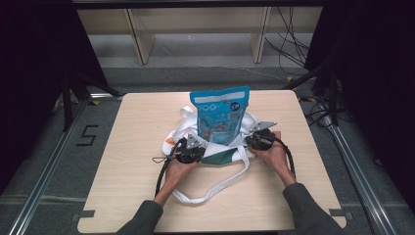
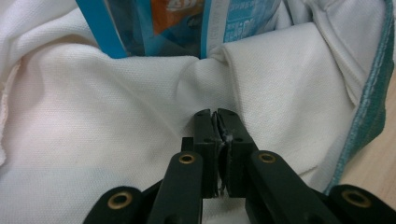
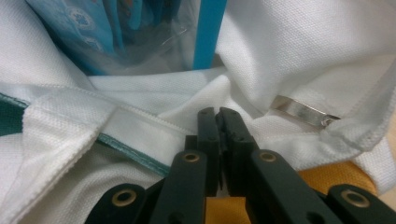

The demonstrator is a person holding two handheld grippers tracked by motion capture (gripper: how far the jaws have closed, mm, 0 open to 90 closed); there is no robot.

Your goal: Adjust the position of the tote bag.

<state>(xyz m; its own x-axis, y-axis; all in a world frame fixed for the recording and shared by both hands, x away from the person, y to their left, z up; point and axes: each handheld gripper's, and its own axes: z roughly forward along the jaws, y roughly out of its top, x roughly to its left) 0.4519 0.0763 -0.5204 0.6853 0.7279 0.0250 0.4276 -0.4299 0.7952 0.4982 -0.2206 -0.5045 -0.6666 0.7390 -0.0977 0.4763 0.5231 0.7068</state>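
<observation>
Black jaws of the left gripper [image 2: 217, 116] rise from the bottom centre of the left gripper view, pressed together with a thin fold of the white cloth bag [image 2: 116, 140] pinched between them. Beyond the tips, at the top of that frame, stands the lower edge of the blue packet [image 2: 187, 28], and a teal hem of the bag runs down the right edge.

In the right gripper view, the right gripper [image 3: 217, 114] also has its jaws closed, clamped on a white fold of the bag [image 3: 303, 56] at centre frame. The blue packet [image 3: 140, 32] sits at upper left, a small silver tag [image 3: 303, 112] lies on the cloth to the right, and a yellow patch shows at lower right.

From the high view, the left gripper [image 1: 191, 147] and right gripper [image 1: 258, 137] sit at either side of the bag [image 1: 215, 147] in the middle of the frame, each held by a hand. The blue packet [image 1: 221, 115] stands upright in the bag's mouth between them. A white strap loops toward the bottom of the frame over the pale wooden table [image 1: 122, 186].
</observation>
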